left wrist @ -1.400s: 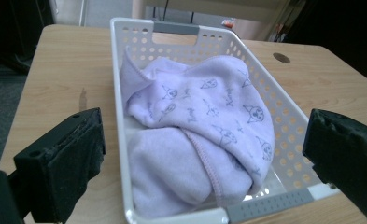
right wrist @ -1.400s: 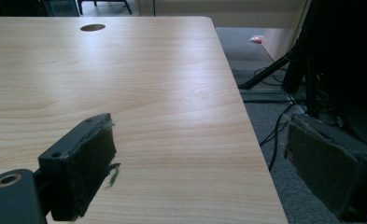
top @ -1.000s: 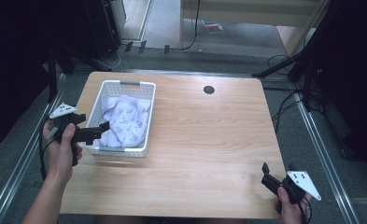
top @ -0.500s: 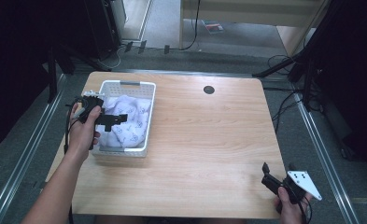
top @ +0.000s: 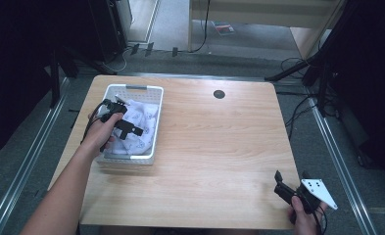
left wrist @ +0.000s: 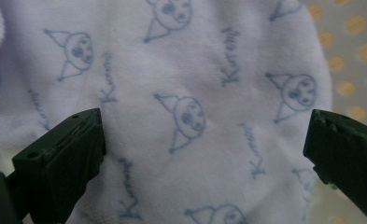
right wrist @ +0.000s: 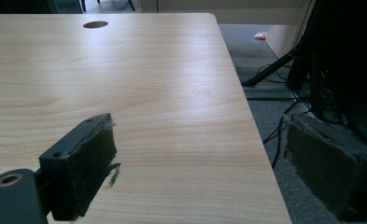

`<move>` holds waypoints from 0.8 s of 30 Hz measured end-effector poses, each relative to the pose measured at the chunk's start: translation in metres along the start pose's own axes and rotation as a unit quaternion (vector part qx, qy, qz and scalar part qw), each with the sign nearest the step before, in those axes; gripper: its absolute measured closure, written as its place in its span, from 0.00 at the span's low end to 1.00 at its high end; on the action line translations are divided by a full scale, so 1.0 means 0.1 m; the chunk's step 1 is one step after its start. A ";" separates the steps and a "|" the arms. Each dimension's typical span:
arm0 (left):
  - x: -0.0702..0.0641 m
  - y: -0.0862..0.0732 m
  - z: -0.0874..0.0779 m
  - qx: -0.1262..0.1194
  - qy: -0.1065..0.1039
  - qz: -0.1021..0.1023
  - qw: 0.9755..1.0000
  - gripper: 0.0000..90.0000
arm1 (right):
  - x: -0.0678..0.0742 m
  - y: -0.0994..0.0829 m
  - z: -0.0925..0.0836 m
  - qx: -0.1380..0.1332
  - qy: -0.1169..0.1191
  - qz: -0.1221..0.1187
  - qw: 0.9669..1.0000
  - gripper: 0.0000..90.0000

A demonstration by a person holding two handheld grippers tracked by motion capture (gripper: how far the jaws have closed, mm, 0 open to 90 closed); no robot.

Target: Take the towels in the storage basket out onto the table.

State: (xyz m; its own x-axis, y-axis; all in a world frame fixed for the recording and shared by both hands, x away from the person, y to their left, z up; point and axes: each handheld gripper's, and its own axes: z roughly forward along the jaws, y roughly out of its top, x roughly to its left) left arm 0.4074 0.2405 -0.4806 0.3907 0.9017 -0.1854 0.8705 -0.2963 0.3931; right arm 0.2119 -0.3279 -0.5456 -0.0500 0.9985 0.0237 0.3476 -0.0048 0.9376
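Observation:
A white plastic basket (top: 152, 128) stands at the table's left side and holds a white cloth (top: 142, 122) printed with small blue faces and lettering. My left gripper (top: 132, 130) hangs inside the basket just above the cloth, its jaws open. In the left gripper view the cloth (left wrist: 195, 107) lies close under the gripper (left wrist: 204, 144), spanning the gap between the wide-apart jaws, and nothing is gripped. My right gripper (top: 292, 182) rests at the table's front right corner, open and empty. The right gripper view shows this gripper (right wrist: 209, 163) over bare wood.
The wooden table (top: 219, 147) has a round cable hole (top: 219, 94) near its far edge, also seen as the hole (right wrist: 95, 24) in the right gripper view. Cables and stand legs (top: 298, 73) lie on the floor beyond the right edge.
My left gripper has moved from outside the basket's left wall over the rim and down onto the cloth. The right gripper has stayed still.

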 end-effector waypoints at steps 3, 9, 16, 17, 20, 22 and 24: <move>0.03 0.01 0.07 0.012 0.026 -0.009 1.000 0.00 | 0.00 0.00 0.00 0.000 0.000 -0.002 1.000 0.11; 0.00 0.05 0.27 0.060 0.057 -0.016 0.996 0.00 | 0.00 0.00 0.00 0.000 0.001 -0.002 1.000 0.11; 0.04 0.00 0.30 0.046 0.039 -0.012 0.998 0.00 | 0.01 0.00 0.01 0.003 0.003 -0.002 1.000 0.11; 0.05 -0.01 0.30 0.043 0.039 -0.010 0.998 0.00 | 0.01 0.00 0.01 0.004 0.003 -0.002 1.000 0.11; 0.05 0.00 0.32 0.044 0.041 -0.018 0.998 0.00 | 0.01 0.00 0.01 0.006 0.003 -0.004 1.000 0.11; 0.03 0.00 0.34 0.045 0.054 -0.016 0.997 0.00 | 0.01 0.00 0.01 0.007 0.002 -0.004 1.000 0.11; 0.00 -0.01 0.35 0.042 0.064 -0.023 0.997 0.00 | 0.01 0.00 0.01 0.007 0.002 -0.004 1.000 0.11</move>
State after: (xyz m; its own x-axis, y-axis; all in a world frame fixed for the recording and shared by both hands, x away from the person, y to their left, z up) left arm 0.4173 0.2302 -0.5123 0.3132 0.9460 -0.0838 0.9105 -0.2740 0.3098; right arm 0.2130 -0.3269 -0.5455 -0.0566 0.9982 0.0180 0.3596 0.0035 0.9331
